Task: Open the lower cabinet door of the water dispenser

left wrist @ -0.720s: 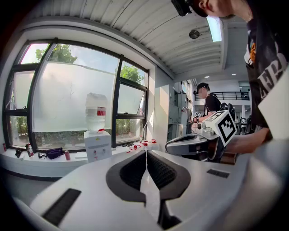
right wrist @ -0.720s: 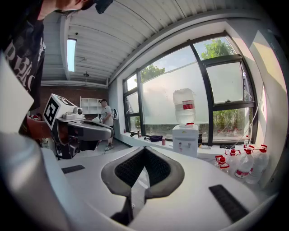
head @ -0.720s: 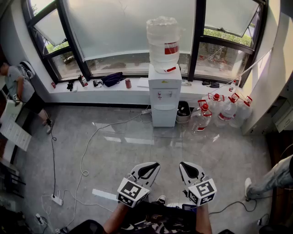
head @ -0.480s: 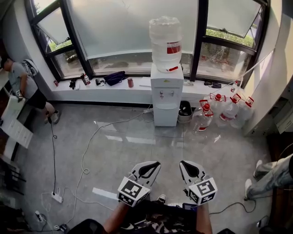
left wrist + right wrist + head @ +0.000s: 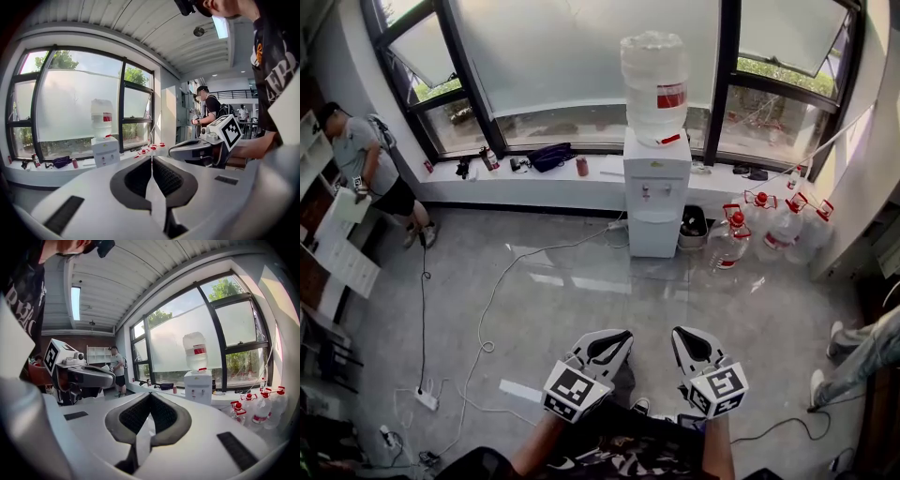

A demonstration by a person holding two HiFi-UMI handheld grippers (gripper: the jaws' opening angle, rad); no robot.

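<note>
The white water dispenser stands against the window sill across the room, with a clear bottle on top. Its lower cabinet door is closed. The dispenser is small and distant in the left gripper view, and the dispenser is just as far off in the right gripper view. My left gripper and right gripper are held side by side low in the head view, far from the dispenser. Both are shut with nothing between the pads; the left gripper and right gripper show their pads touching.
Several red-capped water jugs and a dark bin stand right of the dispenser. A white cable runs across the grey floor to a power strip. One person stands far left, and another person's leg is at right.
The head view has shifted, so the dispenser now sits lower, further right and slightly larger. The person at left has come further into view. Both grippers stay shut, side by side.
</note>
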